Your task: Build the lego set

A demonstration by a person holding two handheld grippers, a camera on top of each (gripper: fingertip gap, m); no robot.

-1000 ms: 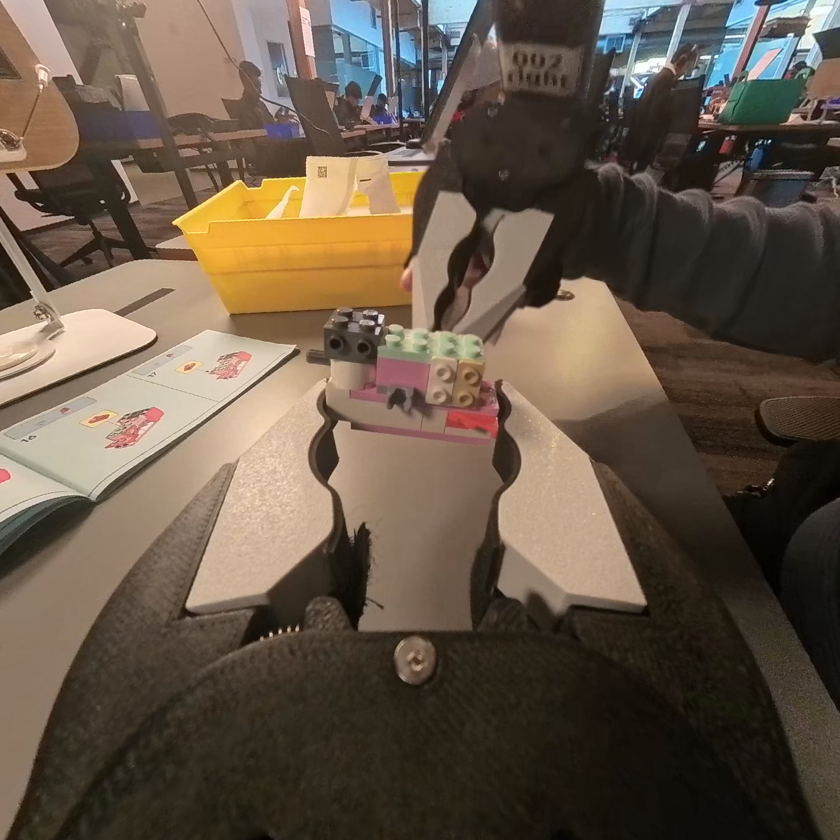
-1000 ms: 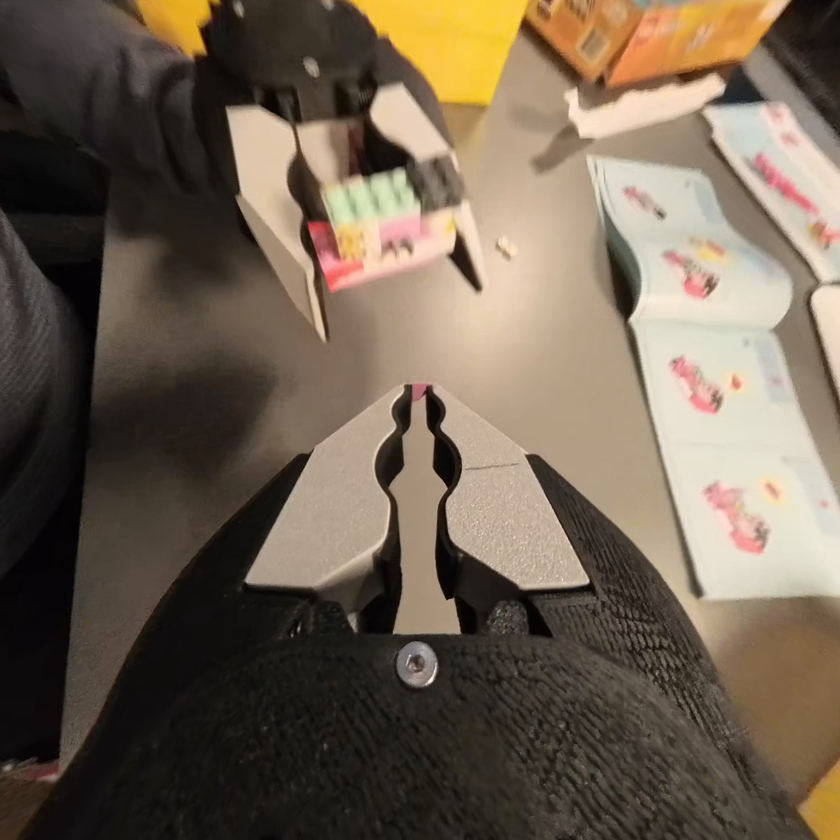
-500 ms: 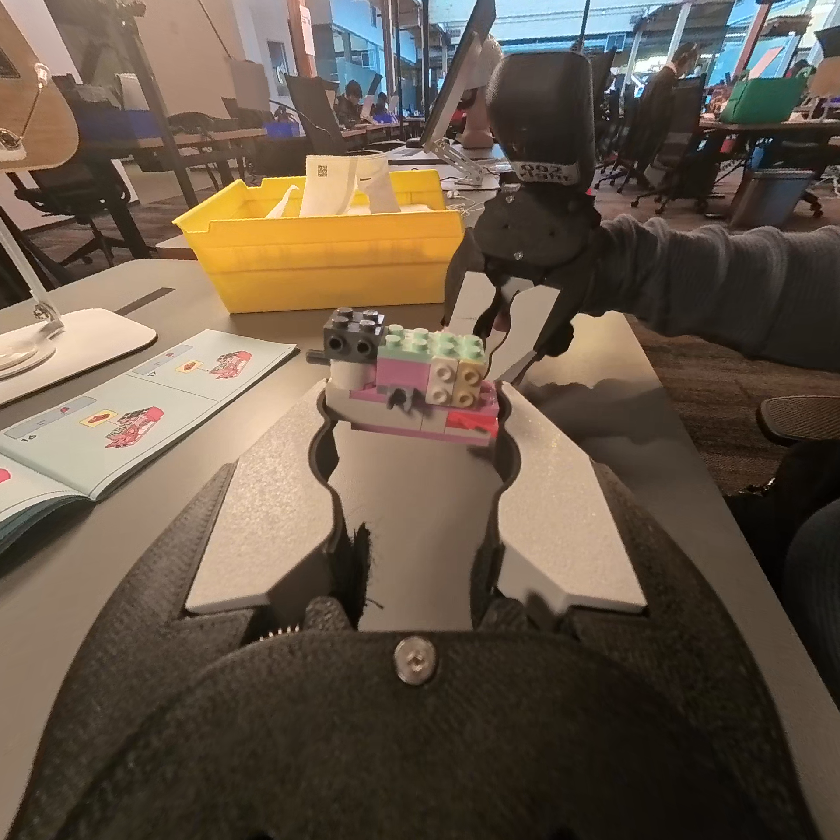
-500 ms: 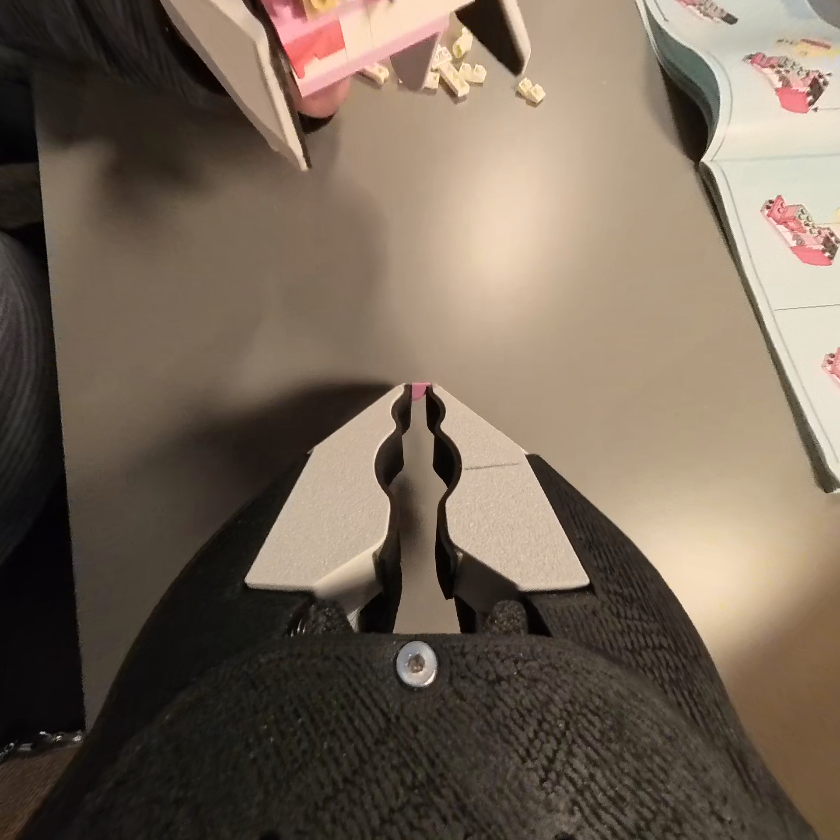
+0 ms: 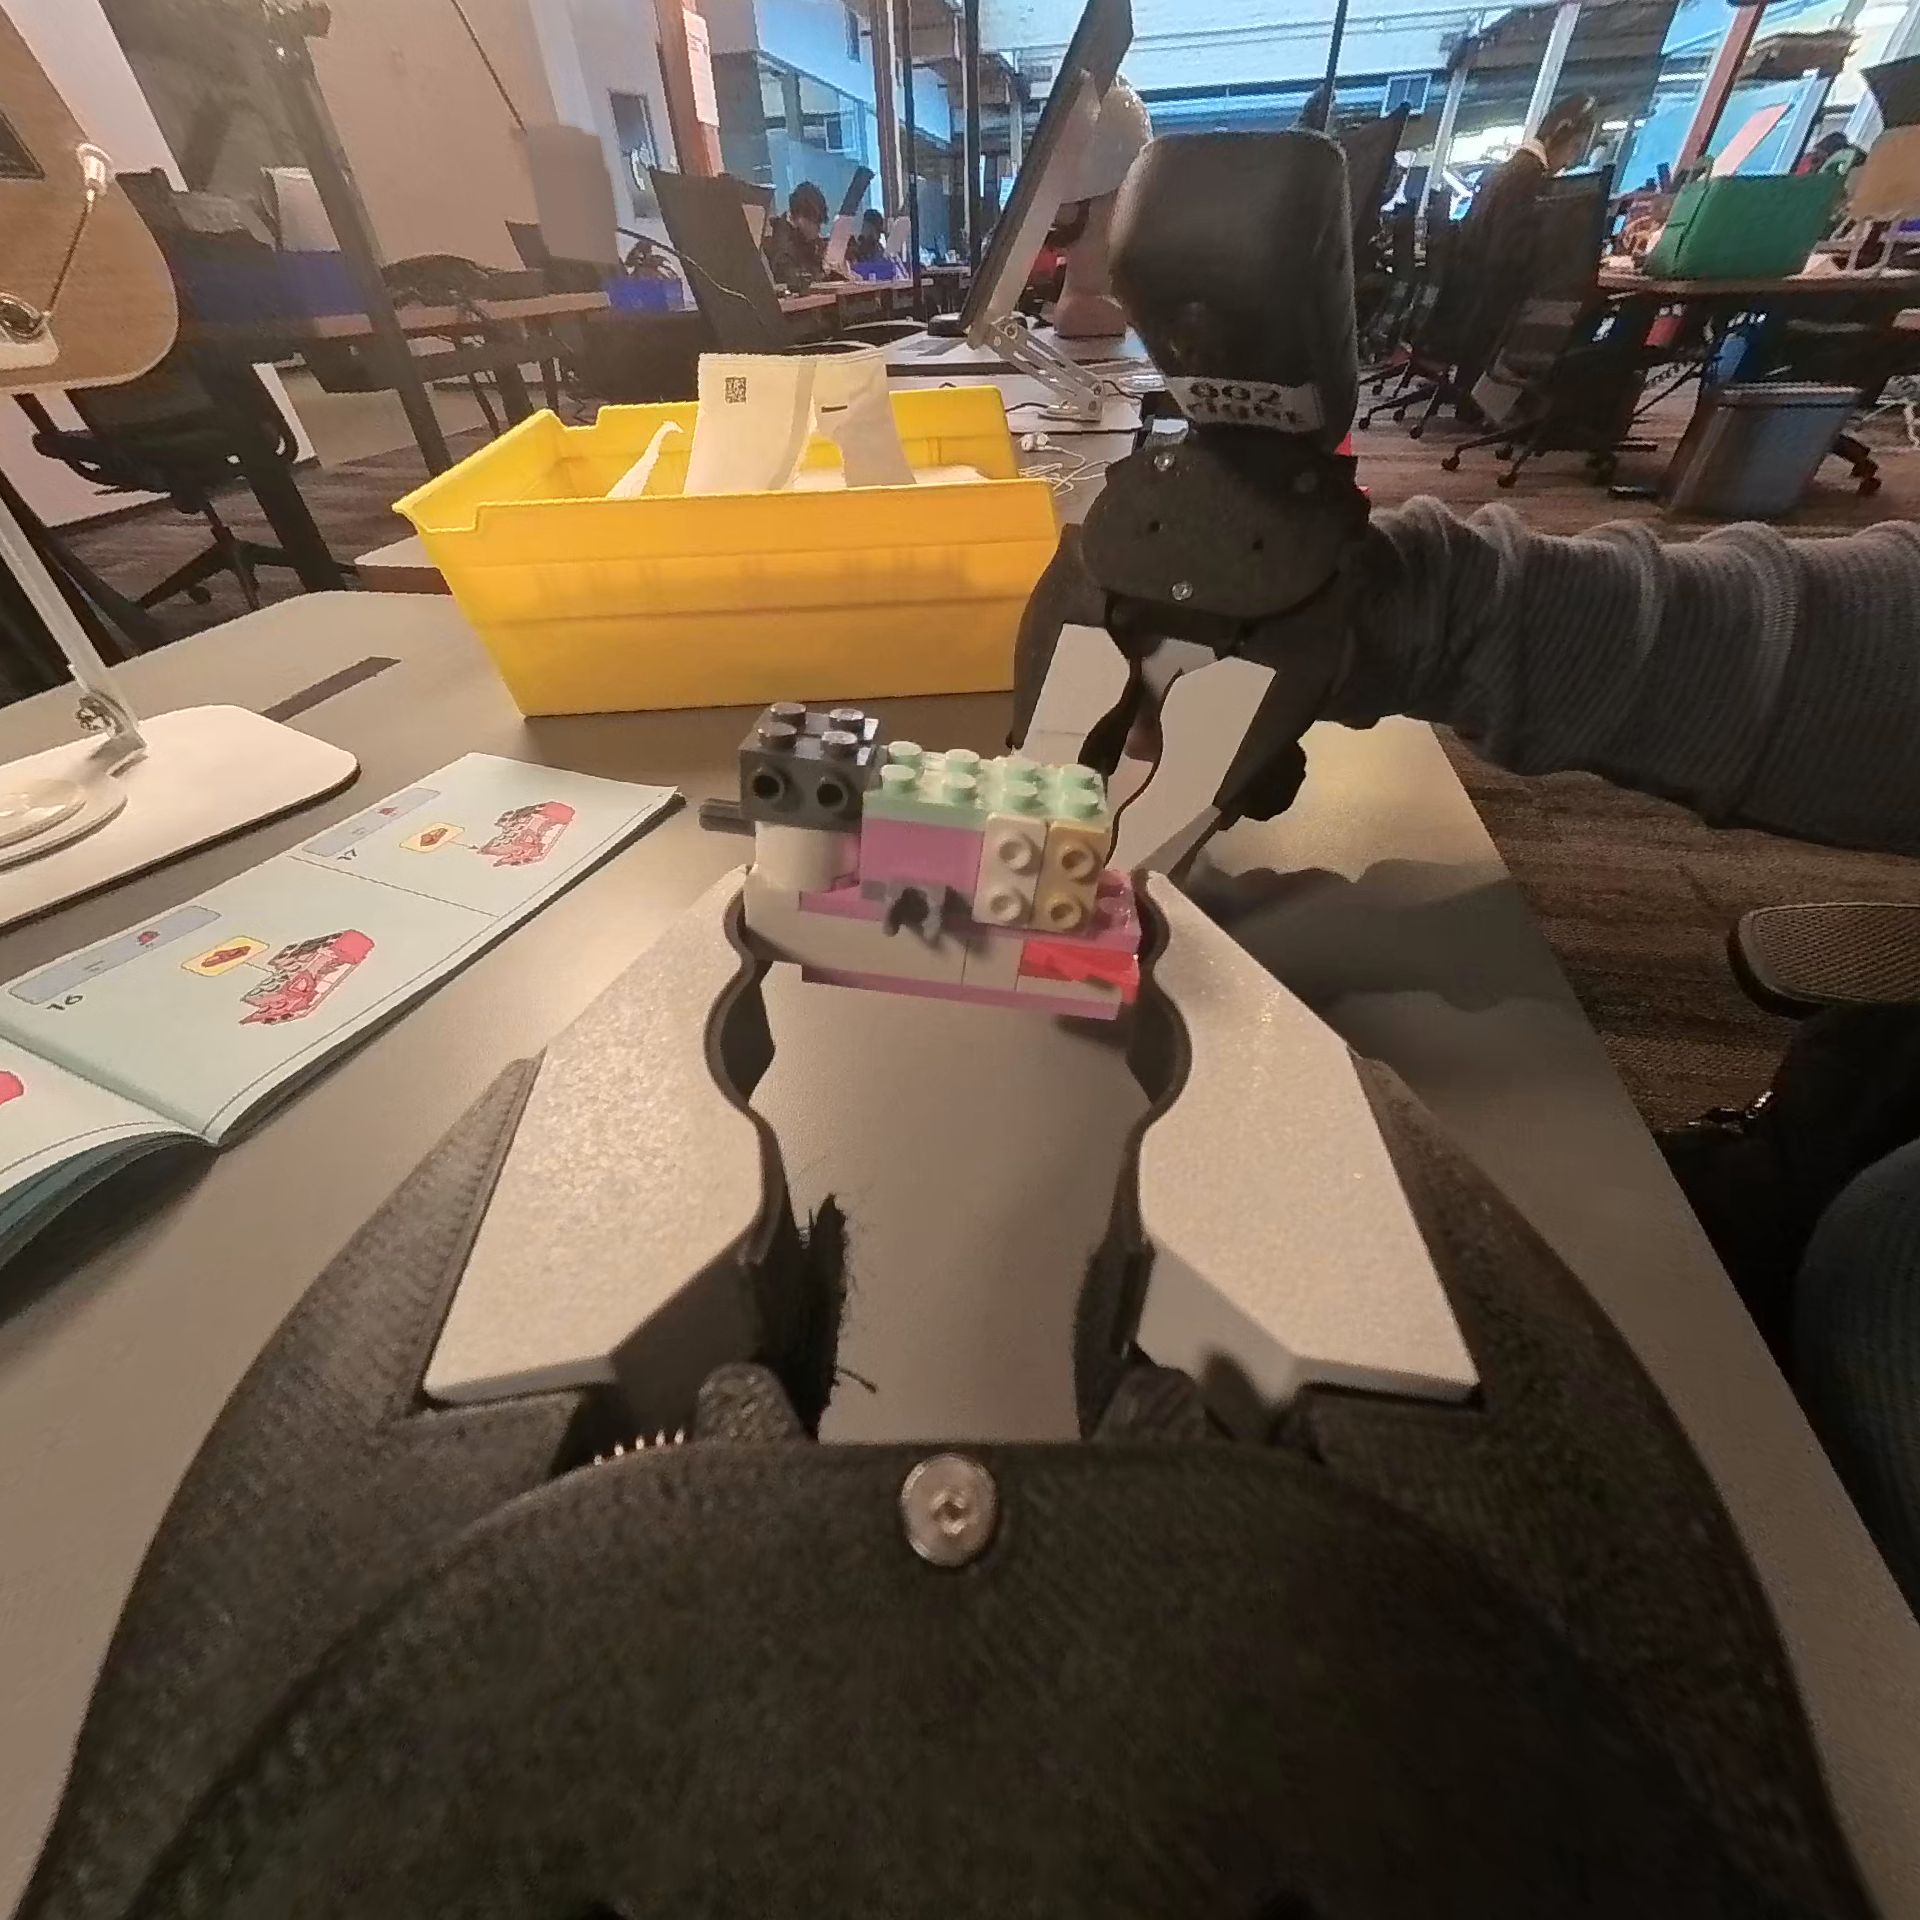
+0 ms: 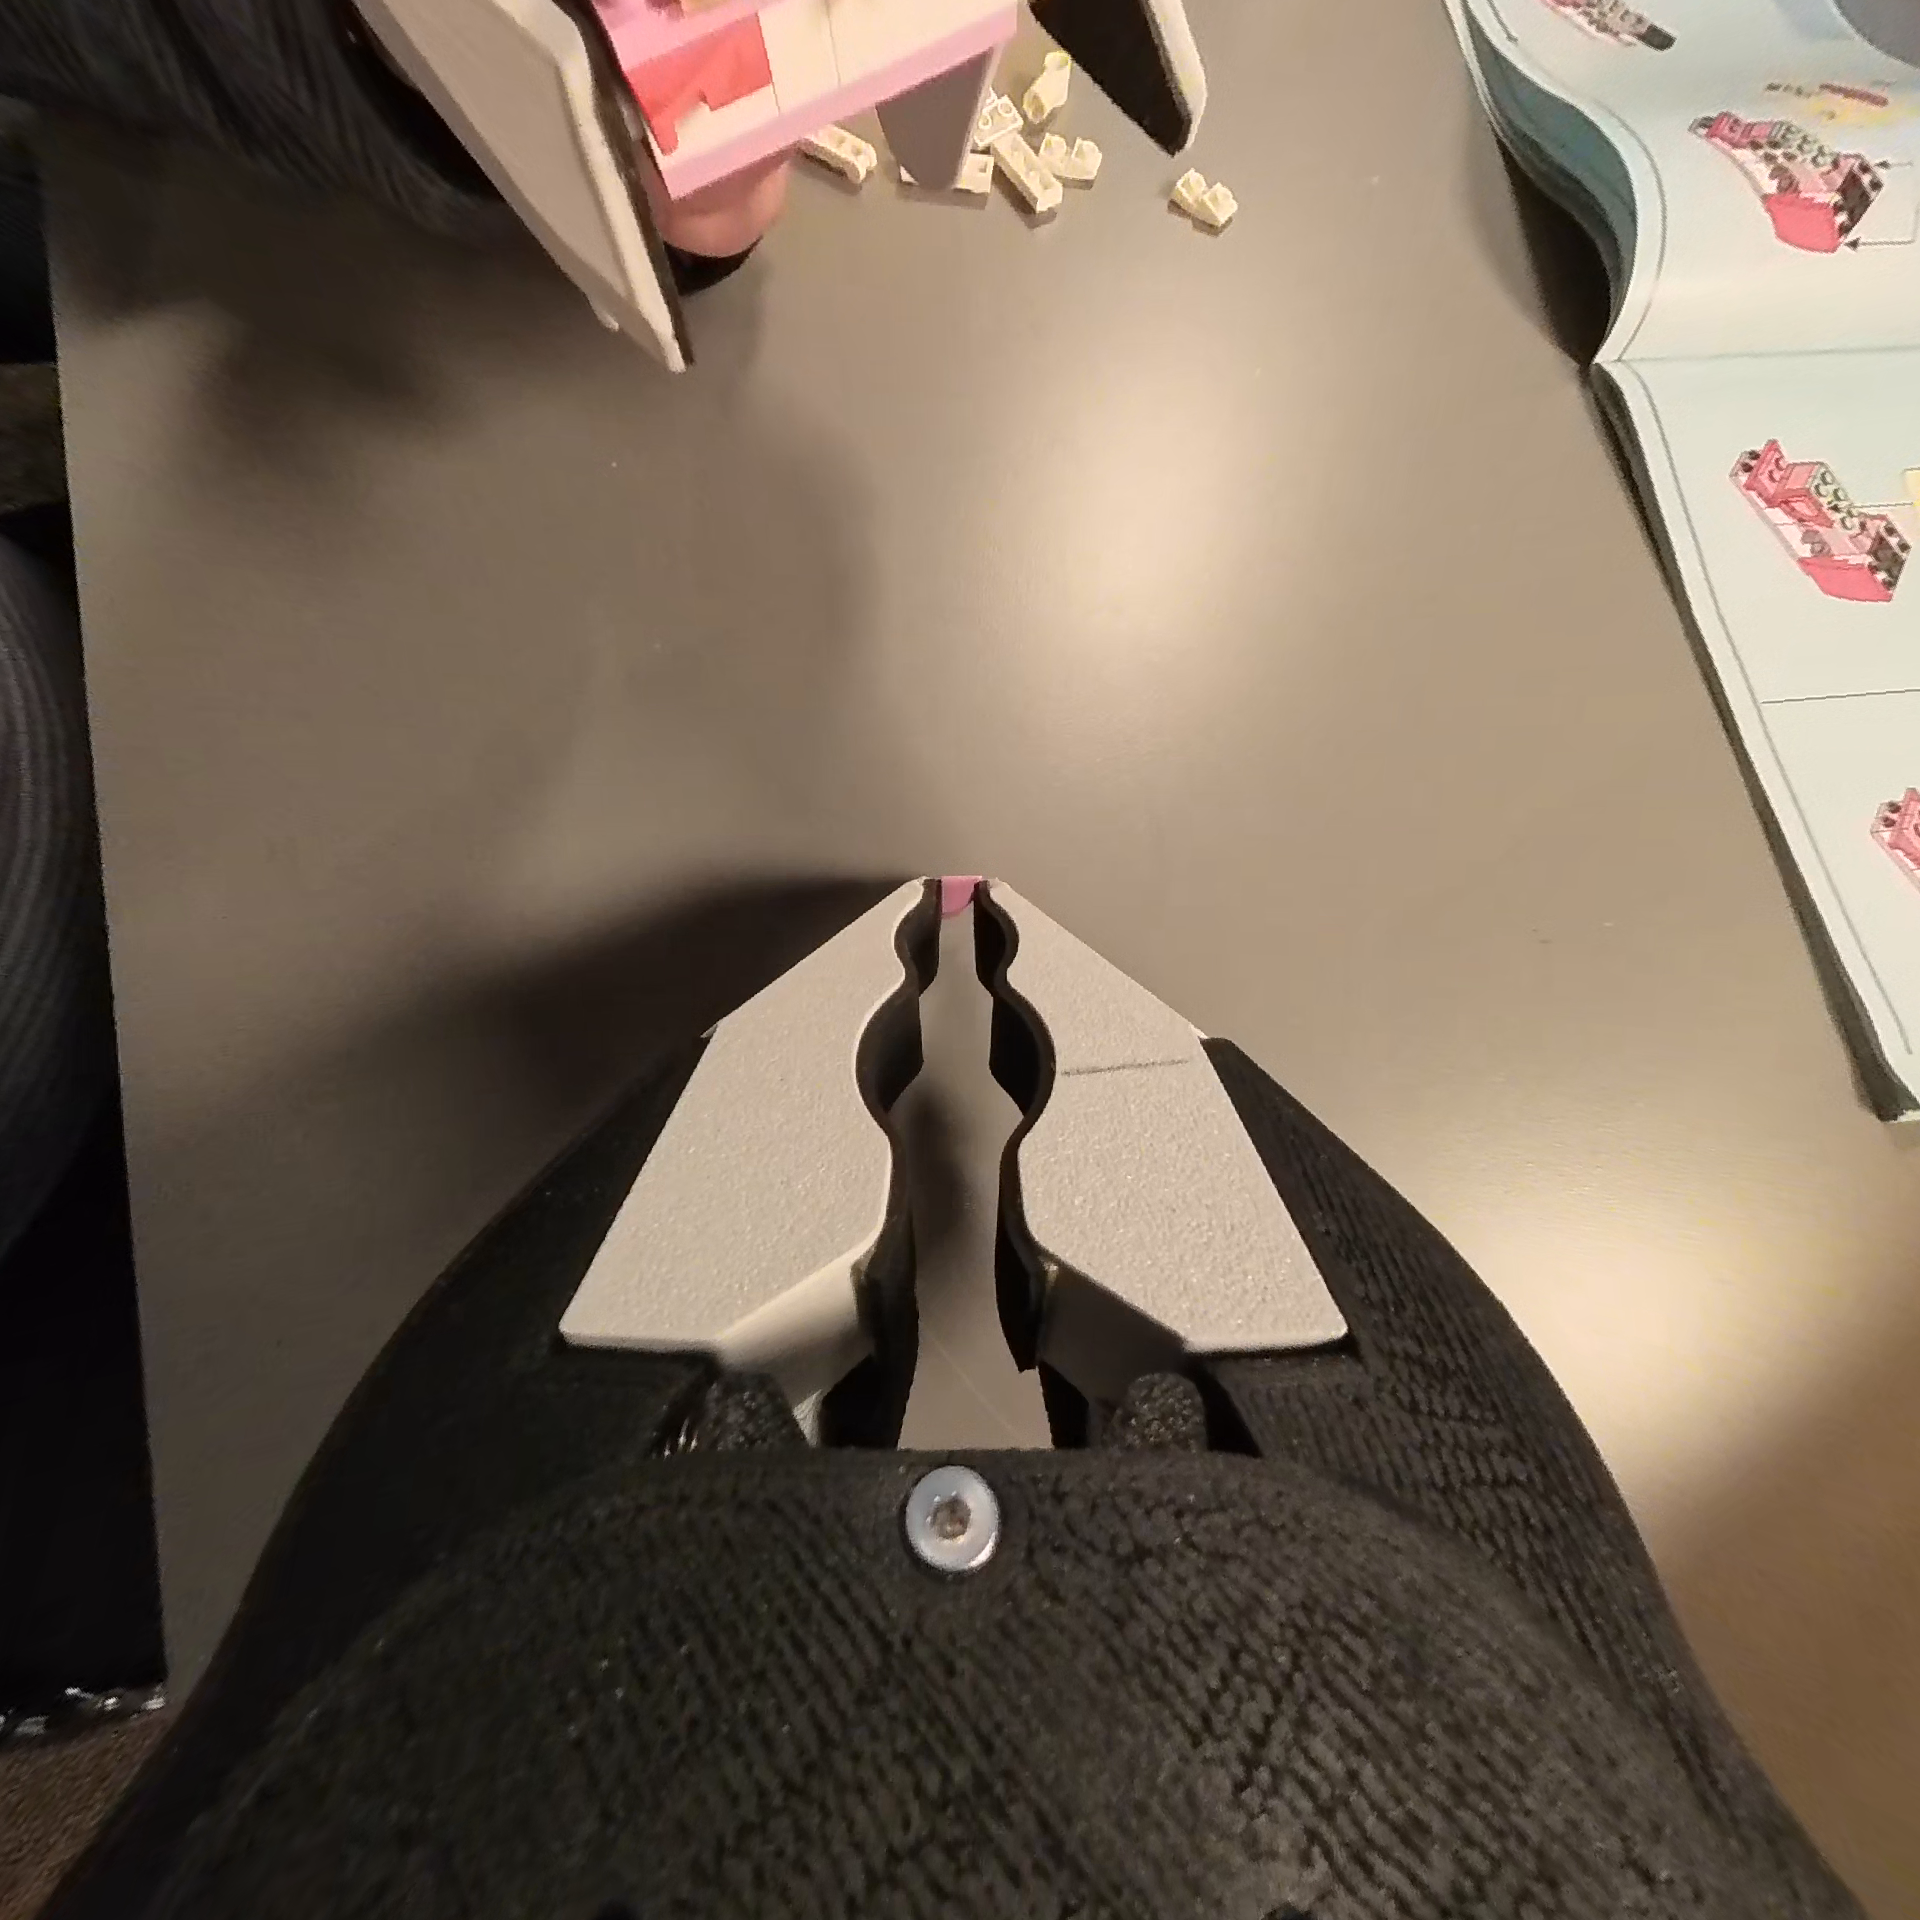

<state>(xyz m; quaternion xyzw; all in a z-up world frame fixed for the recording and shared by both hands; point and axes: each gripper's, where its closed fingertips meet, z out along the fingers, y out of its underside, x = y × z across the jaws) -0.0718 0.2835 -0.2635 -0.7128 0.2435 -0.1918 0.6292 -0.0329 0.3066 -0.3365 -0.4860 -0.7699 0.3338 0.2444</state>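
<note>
Left gripper (image 5: 940,914) clamped on multicoloured brick model (image 5: 940,878); right gripper (image 6: 958,883) nipping small pink piece (image 6: 956,890), above grey table (image 6: 1039,582); loose cream bricks (image 6: 1039,156), open instruction booklet (image 6: 1787,520) nearby

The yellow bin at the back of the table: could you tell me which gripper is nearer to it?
Right. The right gripper hangs beside the yellow bin, while the left gripper sits nearer the table's front edge.

**Grey table and its load**

A grey table (image 5: 935,1143) carries a yellow bin (image 5: 727,592). Left of the bin lie an open booklet (image 5: 312,935) and a white lamp base (image 5: 177,790). Loose cream bricks (image 6: 1039,156) are scattered beside the booklet.
</note>
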